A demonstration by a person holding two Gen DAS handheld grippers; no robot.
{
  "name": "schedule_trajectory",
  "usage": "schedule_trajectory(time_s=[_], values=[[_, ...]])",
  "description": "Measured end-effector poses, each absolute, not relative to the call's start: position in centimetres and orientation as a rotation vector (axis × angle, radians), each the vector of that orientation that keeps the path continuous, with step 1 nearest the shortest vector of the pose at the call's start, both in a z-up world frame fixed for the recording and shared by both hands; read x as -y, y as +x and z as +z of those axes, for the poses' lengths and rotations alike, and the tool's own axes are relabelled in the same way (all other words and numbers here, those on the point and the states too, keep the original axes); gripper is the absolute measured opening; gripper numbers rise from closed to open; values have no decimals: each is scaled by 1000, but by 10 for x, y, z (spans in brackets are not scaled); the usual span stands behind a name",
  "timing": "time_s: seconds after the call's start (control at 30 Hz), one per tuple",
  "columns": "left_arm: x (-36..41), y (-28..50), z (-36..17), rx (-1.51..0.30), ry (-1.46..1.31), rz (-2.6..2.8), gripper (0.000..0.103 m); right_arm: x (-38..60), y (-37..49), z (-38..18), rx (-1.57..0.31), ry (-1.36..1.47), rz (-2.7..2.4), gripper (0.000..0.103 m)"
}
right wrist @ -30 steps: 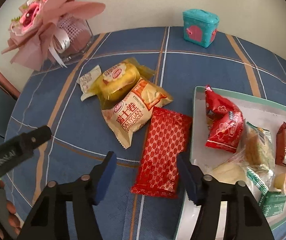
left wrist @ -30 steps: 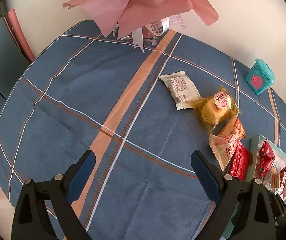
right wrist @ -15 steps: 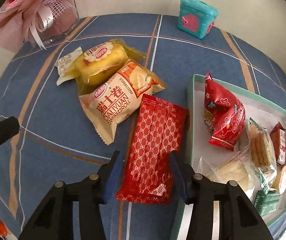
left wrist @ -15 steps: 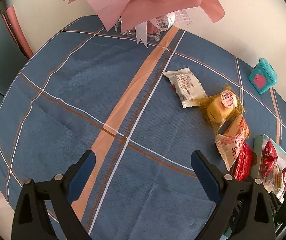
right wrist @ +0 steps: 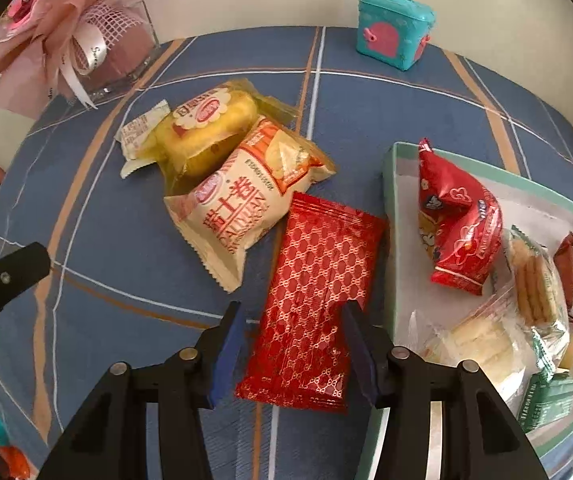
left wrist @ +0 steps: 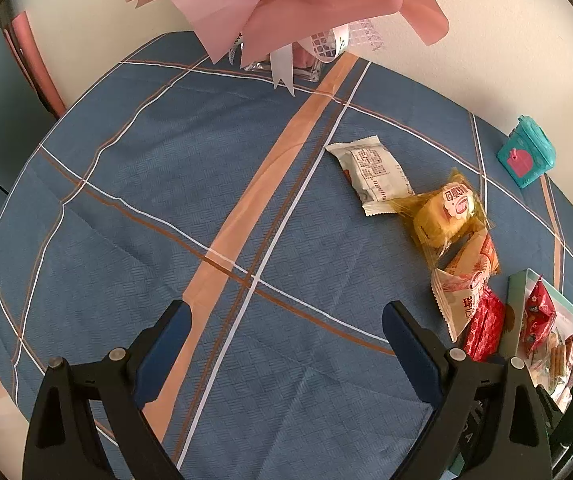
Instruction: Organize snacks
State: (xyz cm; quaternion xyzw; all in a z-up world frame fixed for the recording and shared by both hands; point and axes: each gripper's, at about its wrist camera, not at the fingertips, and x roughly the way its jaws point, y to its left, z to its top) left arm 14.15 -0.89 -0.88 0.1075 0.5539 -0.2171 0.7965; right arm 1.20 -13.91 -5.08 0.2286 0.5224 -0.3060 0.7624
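Observation:
My right gripper (right wrist: 292, 308) points down at a red patterned snack packet (right wrist: 318, 264) lying on the blue plaid cloth. Its pads meet the packet's long edges near its lower half, so it is shut on it. Left of it lie a cream swiss-roll packet (right wrist: 242, 208), a yellow cake packet (right wrist: 206, 128) and a small white packet (right wrist: 142, 128). On the right, a teal-rimmed tray (right wrist: 542, 216) holds a red bag (right wrist: 458, 220), biscuits (right wrist: 530, 280) and several other snacks. My left gripper (left wrist: 286, 312) hangs open over bare cloth, well left of the snacks (left wrist: 446, 212).
A pink bouquet in a glass vase (right wrist: 66, 40) stands at the table's back left against the wall. A teal toy box (right wrist: 394, 36) sits at the back. One black arm of the left gripper (right wrist: 6, 280) shows at the left edge of the right wrist view.
The right gripper's jaws came in from a wider stance to the red packet's edges, and it drew closer to the packet. The left gripper kept still and open.

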Motion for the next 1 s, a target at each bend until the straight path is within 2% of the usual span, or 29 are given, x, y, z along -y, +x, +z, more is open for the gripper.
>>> schedule_trajectory(time_s=[0.53, 0.7, 1.0], values=[[12, 141, -13, -1197, 241, -468, 96, 143, 12, -49, -1140, 523, -727, 54], [12, 140, -13, -1196, 245, -466, 96, 142, 14, -52, -1132, 531, -737, 58], [16, 140, -16, -1192, 263, -457, 96, 145, 21, -54, -1101, 537, -764, 60]])
